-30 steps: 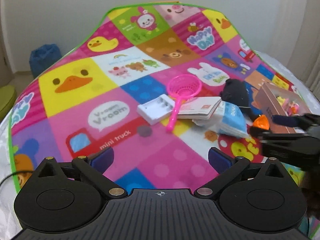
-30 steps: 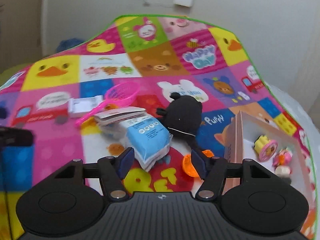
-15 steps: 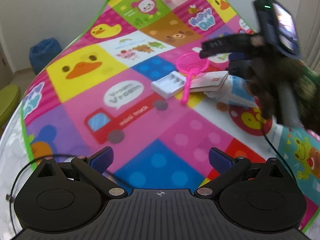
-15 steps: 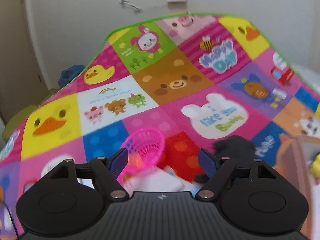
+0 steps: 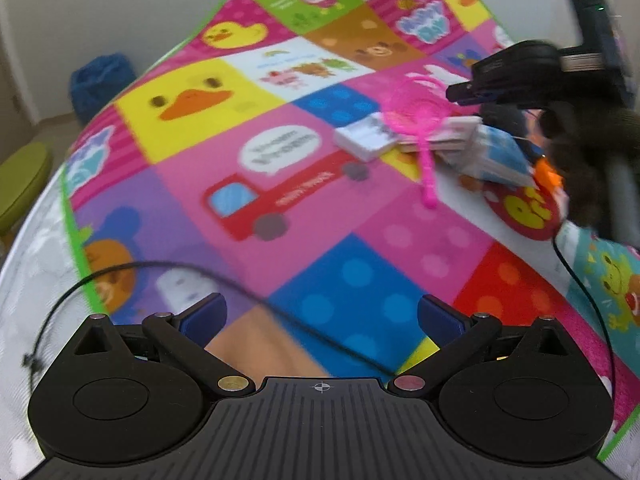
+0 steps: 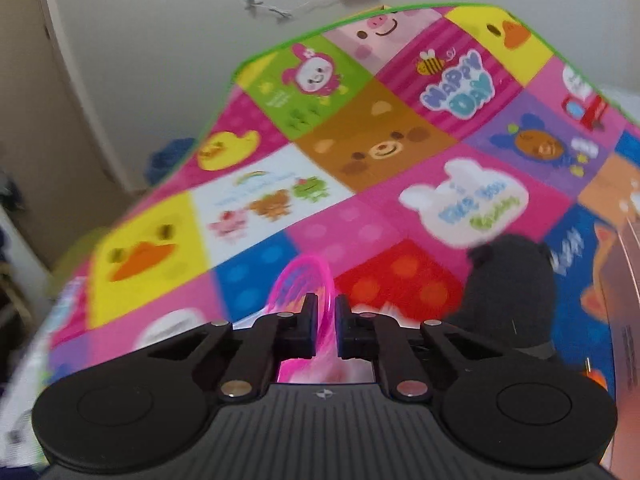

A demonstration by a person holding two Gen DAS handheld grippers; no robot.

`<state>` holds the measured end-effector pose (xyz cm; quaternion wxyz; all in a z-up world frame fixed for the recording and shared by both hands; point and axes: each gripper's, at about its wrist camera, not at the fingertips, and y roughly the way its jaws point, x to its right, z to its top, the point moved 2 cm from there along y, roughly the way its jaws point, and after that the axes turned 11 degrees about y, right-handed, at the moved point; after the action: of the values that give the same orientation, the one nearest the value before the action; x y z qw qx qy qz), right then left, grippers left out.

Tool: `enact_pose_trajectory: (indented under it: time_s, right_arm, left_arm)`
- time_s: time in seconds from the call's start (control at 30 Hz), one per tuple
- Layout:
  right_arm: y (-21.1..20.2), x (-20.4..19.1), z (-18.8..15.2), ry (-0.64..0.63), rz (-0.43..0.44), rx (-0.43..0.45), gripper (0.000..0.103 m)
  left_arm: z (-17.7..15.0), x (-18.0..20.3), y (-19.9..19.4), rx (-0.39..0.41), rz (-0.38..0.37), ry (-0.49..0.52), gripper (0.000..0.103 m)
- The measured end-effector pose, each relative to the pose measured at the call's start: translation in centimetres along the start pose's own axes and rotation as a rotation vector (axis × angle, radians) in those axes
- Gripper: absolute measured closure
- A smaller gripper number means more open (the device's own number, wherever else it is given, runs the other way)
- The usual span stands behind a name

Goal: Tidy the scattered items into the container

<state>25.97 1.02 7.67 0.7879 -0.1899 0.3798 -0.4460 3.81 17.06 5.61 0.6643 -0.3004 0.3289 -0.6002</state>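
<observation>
From the left wrist view, the left gripper (image 5: 320, 316) hangs low in the frame with its blue-padded fingers (image 5: 204, 314) spread wide and nothing between them, only the patchwork play mat (image 5: 280, 200) below; it looks parked out of the way while the other hand works. In the upper right of the frame the scattered things sit bunched together: a white tray (image 5: 362, 140), a pink toy net (image 5: 420, 120) lying across it with its handle trailing toward the middle of the frame, a booklet (image 5: 456, 136) under the hoop, a blue-and-white packet (image 5: 498, 156) and an orange piece (image 5: 548, 172) at the right edge. The right gripper (image 5: 460, 94) reaches in from the far right at the net's hoop. The picture is blurred there, so I judge rather than see that its tips are at the rim. A thin black cable (image 5: 200, 270) crosses the lower frame.

From the right wrist view, the right gripper's jaws have just been closing and now stand narrow, pinched on the pink net's rim at lower centre, the hoop rising just above the fingertips. Taking it by the thin rim makes sense: it is the one edge standing clear of the pile. A black plush toy (image 6: 512, 292) lies at lower right, and beside it, at the right edge, the side of the container (image 6: 624, 280) shows, close enough for a short carry.
</observation>
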Motion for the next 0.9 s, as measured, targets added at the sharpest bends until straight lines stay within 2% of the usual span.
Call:
enact_pose_trajectory:
  time_s: [0.13, 0.23, 0.3, 0.37, 0.4, 0.47, 0.5, 0.6, 0.63, 0.67, 0.73, 0.83, 0.9]
  right_arm:
    - [-4.5, 1.7, -2.6, 0.024, 0.044, -0.065, 0.095]
    - [-6.6, 2.9, -4.3, -0.04, -0.01, -0.057, 0.095]
    - [-7.7, 3.4, -5.4, -0.152, -0.085, -0.007, 0.092]
    - [-8.3, 3.3, -6.6, -0.325, -0.162, 0.065, 0.074]
    - [-8.4, 3.1, -7.3, -0.409, -0.195, 0.105, 0.069]
    - [-8.0, 2.6, -8.4, -0.541, -0.227, 0.149, 0.052]
    - [-7.4, 2.3, -8.8, -0.574, -0.226, 0.149, 0.048]
    - [-4.9, 2.2, -8.4, -0.522, -0.203, 0.103, 0.045]
    - [-4.0, 2.2, -8.0, -0.491, -0.199, 0.092, 0.04]
    - [-2.9, 2.2, -7.5, -0.475, -0.203, 0.086, 0.029]
    - [-0.5, 2.3, -6.7, -0.491, -0.244, 0.088, 0.017]
    - [3.2, 3.0, -5.4, -0.505, -0.274, 0.026, 0.015]
    - [4.1, 3.6, -4.7, -0.454, -0.241, 0.022, 0.015]
  left_arm:
    - [1.4, 3.3, 1.4, 0.043, -0.08, 0.075, 0.0]
    - [2.4, 6.0, 3.2, 0.055, -0.116, 0.112, 0.0]
    - [3.0, 7.4, 4.5, 0.034, -0.124, 0.119, 0.0]
    - [3.4, 8.2, 5.4, 0.016, -0.142, 0.116, 0.0]
    - [3.4, 8.4, 5.5, 0.013, -0.149, 0.117, 0.0]
    - [3.2, 8.5, 5.4, 0.01, -0.152, 0.128, 0.0]
    - [3.0, 8.4, 5.3, 0.006, -0.149, 0.132, 0.0]
    - [2.1, 7.0, 4.7, -0.023, -0.133, 0.116, 0.0]
    - [1.8, 6.3, 4.4, -0.032, -0.122, 0.102, 0.0]
    - [1.5, 5.6, 4.0, -0.039, -0.109, 0.087, 0.0]
    - [1.0, 4.2, 3.1, -0.045, -0.082, 0.062, 0.0]
    - [0.3, 2.5, 1.9, -0.052, -0.048, 0.029, 0.0]
    - [-0.2, 1.9, 1.4, -0.058, -0.037, 0.018, 0.0]
